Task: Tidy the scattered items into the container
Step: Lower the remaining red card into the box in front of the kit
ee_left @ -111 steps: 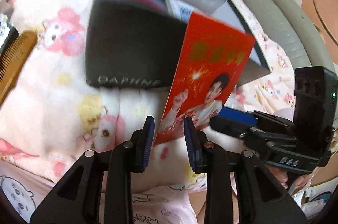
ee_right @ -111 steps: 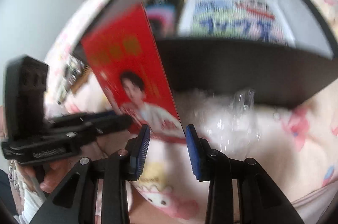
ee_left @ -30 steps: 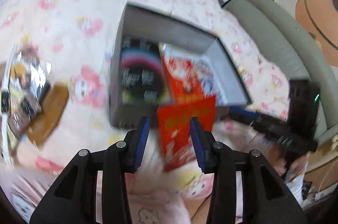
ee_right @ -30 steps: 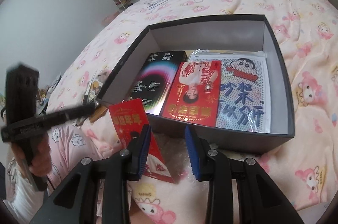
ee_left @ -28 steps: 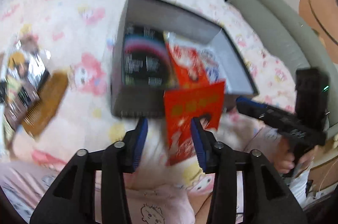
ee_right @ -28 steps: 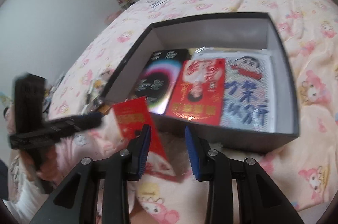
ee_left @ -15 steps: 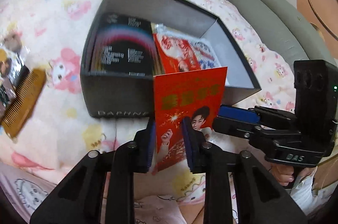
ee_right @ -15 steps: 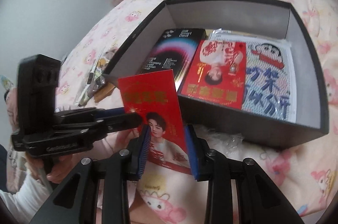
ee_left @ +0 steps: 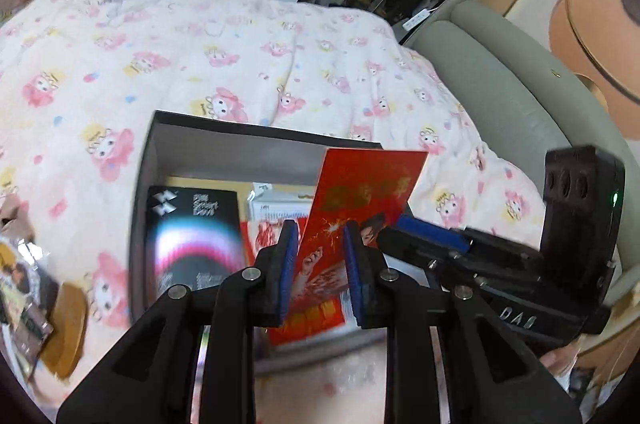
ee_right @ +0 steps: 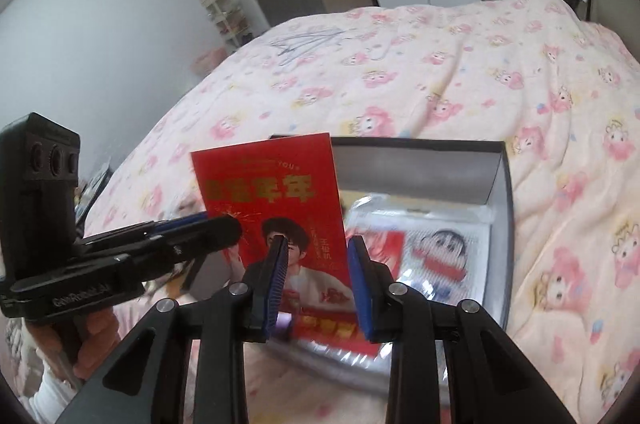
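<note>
Box (ee_left: pixel 224 148) contents blurred, envelope (ee_left: pixel 360 196) hiding some.

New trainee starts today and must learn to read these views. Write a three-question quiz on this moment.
1. True or false: the red card lies flat on the floor of the box.
2. In the left wrist view, what lies along the box's left side? A) a comb B) a black packet C) a plastic bottle
3. Which printed item lies at the right end of the box floor in the right wrist view?

Key
1. False: it stands upright between the jaws of the left gripper.
2. B
3. The cartoon-character sheet.
</note>
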Demonstrator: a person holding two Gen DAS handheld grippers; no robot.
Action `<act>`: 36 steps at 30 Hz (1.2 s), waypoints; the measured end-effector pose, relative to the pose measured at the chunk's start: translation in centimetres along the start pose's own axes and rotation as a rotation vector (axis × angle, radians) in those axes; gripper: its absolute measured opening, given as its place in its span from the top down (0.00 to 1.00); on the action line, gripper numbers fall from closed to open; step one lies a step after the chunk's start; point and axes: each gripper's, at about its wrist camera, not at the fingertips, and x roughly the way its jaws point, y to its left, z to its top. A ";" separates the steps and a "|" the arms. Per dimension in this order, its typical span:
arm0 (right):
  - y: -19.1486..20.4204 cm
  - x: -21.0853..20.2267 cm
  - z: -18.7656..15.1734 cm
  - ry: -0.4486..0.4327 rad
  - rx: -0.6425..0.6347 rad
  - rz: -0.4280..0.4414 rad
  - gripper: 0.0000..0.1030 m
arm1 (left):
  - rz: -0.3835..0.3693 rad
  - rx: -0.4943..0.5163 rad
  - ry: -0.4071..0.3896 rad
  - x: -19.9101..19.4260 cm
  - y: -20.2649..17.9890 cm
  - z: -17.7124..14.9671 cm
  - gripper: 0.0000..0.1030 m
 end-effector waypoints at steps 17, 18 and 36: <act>-4.8 3.9 -1.8 0.112 0.068 -0.247 0.74 | 0.183 -0.095 0.291 10.6 1.2 -1.1 0.60; -4.9 3.4 -1.8 0.092 0.069 -0.256 0.74 | 0.192 -0.097 0.307 11.0 1.2 -1.2 0.60; -7.1 3.5 -1.6 0.113 0.154 -0.251 0.74 | 0.131 -0.117 0.340 11.6 1.5 -1.8 0.66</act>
